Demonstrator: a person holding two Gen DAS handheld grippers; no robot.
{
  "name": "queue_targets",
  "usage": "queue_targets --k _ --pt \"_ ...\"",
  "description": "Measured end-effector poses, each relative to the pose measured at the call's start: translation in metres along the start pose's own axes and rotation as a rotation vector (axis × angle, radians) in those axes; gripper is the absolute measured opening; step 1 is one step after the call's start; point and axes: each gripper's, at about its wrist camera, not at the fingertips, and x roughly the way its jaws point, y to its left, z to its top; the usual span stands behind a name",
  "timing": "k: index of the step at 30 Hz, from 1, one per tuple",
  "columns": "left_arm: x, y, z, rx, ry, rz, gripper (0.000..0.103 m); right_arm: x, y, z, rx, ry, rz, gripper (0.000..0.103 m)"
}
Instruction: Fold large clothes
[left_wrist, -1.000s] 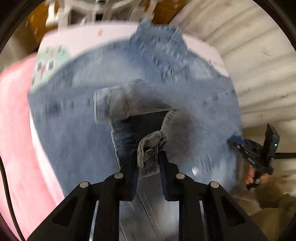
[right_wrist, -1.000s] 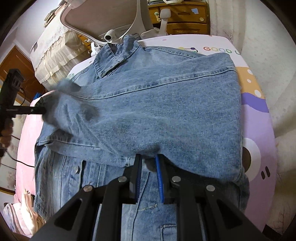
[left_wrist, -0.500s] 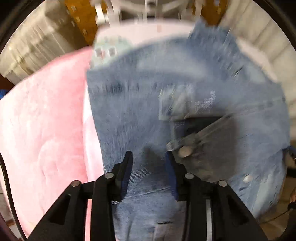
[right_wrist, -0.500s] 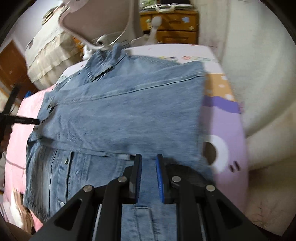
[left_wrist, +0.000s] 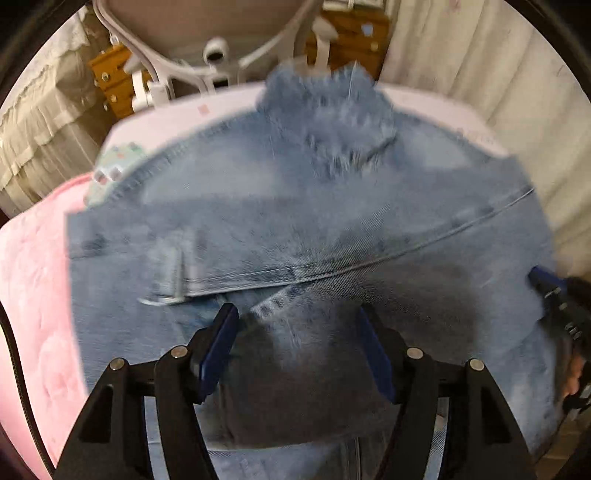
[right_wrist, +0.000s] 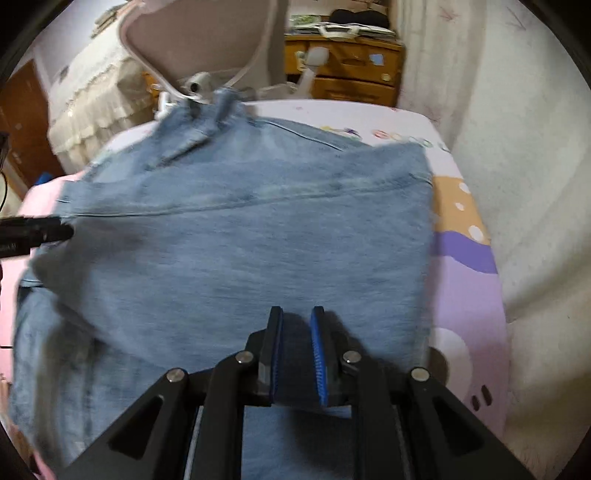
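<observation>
The left gripper (left_wrist: 299, 347) hangs over the near part of a faded blue denim jacket (left_wrist: 295, 229), its 2 blue-padded jaws opening, wide apart, with only flat cloth below them and nothing pinched. The right gripper (right_wrist: 297, 354) has its jaws closing to a narrow gap; denim shows in that gap, but whether the pads actually press a fold I cannot tell. The jacket lies spread across a pastel cartoon-printed mat (right_wrist: 465, 258), collar at the far edge near a pale swivel chair (right_wrist: 199, 40), with 1 panel folded over from the left and its stitched seam running left to right; a pink fleece blanket (left_wrist: 33, 295) sits to the left. Denim like this looks heavy and fairly stiff, so it should hold a crease yet drag when lifted. Hems, seams and corners seem the surest places to grip.
</observation>
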Motion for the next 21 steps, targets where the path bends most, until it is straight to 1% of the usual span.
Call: queue_targets --k 1,2,3,4,7,9,11,12,13,14,15,17,21 --pt "0.007 -0.003 -0.003 -0.002 -0.002 0.005 0.067 -0.001 -0.005 -0.002 0.011 -0.008 0.008 0.006" --pt "0.007 -0.004 -0.006 -0.008 -0.051 0.004 0.068 -0.001 -0.011 -0.004 0.022 -0.009 0.000 0.003" --pt "0.008 -0.004 -0.007 -0.007 -0.061 0.006 0.070 -0.002 -0.015 -0.005 0.021 -0.010 -0.007 0.000" --pt "0.007 -0.003 -0.007 -0.011 -0.073 0.007 0.073 -0.004 -0.016 -0.006 0.021 -0.013 -0.012 0.000" --pt "0.006 0.000 -0.007 -0.018 -0.076 -0.002 0.073 -0.006 -0.015 -0.007 0.023 -0.013 -0.043 0.000" --pt "0.005 0.000 -0.006 -0.012 -0.064 -0.005 0.073 -0.006 -0.016 -0.007 0.043 -0.008 -0.054 0.000" --pt "0.001 0.000 -0.006 -0.004 -0.049 0.000 0.073 -0.009 -0.019 -0.006 0.088 0.002 -0.049 0.000" --pt "-0.003 0.001 -0.007 -0.001 -0.046 0.003 0.074 -0.011 -0.021 -0.006 0.112 0.007 -0.042 0.000" --pt "-0.008 0.001 -0.008 -0.001 -0.046 0.006 0.079 -0.013 -0.022 -0.006 0.131 0.009 -0.034 0.002" --pt "-0.013 0.001 -0.009 -0.003 -0.049 0.008 0.082 -0.017 -0.022 -0.006 0.146 0.011 -0.034 0.003" --pt "-0.019 0.002 -0.011 -0.007 -0.057 0.008 0.083 -0.019 -0.021 -0.006 0.154 0.012 -0.035 0.003" --pt "-0.032 0.004 -0.014 -0.016 -0.066 0.010 0.088 -0.028 -0.018 -0.007 0.164 0.015 -0.037 0.003" --pt "-0.057 0.010 -0.021 -0.028 -0.076 0.010 0.089 -0.049 -0.008 -0.009 0.188 -0.003 -0.037 0.003"
